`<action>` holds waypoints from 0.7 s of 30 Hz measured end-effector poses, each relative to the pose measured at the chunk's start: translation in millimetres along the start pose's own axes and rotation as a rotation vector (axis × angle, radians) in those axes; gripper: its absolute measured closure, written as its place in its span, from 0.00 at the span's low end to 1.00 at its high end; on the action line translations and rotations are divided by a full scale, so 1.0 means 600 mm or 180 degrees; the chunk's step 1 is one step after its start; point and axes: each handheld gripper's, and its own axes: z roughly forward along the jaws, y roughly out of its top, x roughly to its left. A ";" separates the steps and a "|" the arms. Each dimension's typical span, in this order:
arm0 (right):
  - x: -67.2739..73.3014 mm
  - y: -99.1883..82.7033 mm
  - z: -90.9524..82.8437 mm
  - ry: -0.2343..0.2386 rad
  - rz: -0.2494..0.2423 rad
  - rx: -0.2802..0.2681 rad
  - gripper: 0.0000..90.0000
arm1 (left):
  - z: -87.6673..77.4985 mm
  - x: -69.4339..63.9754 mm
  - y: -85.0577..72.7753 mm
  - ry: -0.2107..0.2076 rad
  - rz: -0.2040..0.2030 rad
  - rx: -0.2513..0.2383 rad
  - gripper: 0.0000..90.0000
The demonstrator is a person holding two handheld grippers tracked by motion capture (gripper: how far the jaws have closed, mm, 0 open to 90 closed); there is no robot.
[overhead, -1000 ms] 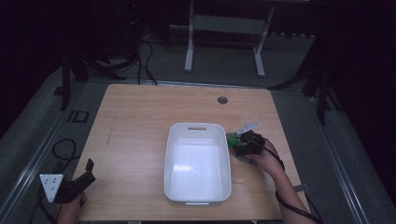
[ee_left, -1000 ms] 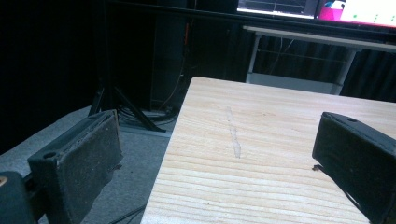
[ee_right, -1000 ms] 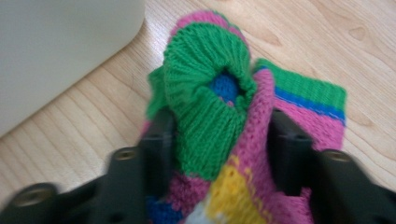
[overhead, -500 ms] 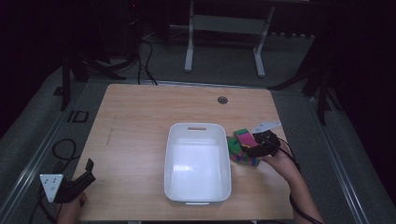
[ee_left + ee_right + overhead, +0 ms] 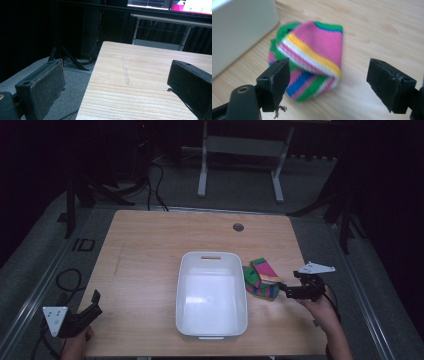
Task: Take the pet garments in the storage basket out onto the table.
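The right gripper (image 5: 283,290), jaws just opened and empty, sits just right of the striped cloth (image 5: 262,278) beside the bin (image 5: 212,329); the open left gripper (image 5: 95,303) is well apart.

A folded striped sock (image 5: 262,278) lies right of centre in the high view, flat on the wood, its left edge apparently touching the tub's side, though that view is too small to be sure. In the right gripper view the sock (image 5: 312,60) fills the middle (pink, yellow, white, green and blue bands), folded over on itself.
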 end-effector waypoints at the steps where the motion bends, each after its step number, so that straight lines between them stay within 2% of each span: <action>1: -0.003 -0.009 -0.002 0.0009 -0.0013 0.0013 0.14 | 0.000 0.000 0.000 0.0002 0.0001 0.0001 0.02; 3: -0.007 -0.024 -0.005 -0.0034 0.0023 0.0019 0.15 | 0.000 0.000 0.000 0.0002 -0.0001 0.0003 0.02; 5: -0.010 -0.040 -0.007 -0.0013 0.0072 0.0037 0.12 | 0.000 0.000 0.000 0.0002 0.0001 0.0003 0.02; 7: -0.011 -0.055 -0.008 -0.0058 0.0119 -0.0026 0.12 | 0.000 0.000 0.000 0.0000 -0.0001 0.0002 0.02; 11: -0.011 -0.086 -0.010 -0.0239 0.0153 -0.0059 0.12 | 0.000 0.000 0.000 -0.0001 0.0001 -0.0002 0.02; 13: -0.012 -0.101 -0.012 -0.0283 0.0242 -0.0147 0.12 | 0.000 0.000 0.000 -0.0001 0.0001 -0.0001 0.02; 19: -0.013 -0.136 -0.022 -0.0496 0.0374 -0.0355 0.12 | 0.000 0.000 0.000 -0.0003 0.0001 -0.0002 0.02; 21: -0.013 -0.148 -0.028 -0.0591 0.0438 -0.0488 0.12 | 0.000 0.000 0.000 0.0000 0.0002 -0.0002 0.02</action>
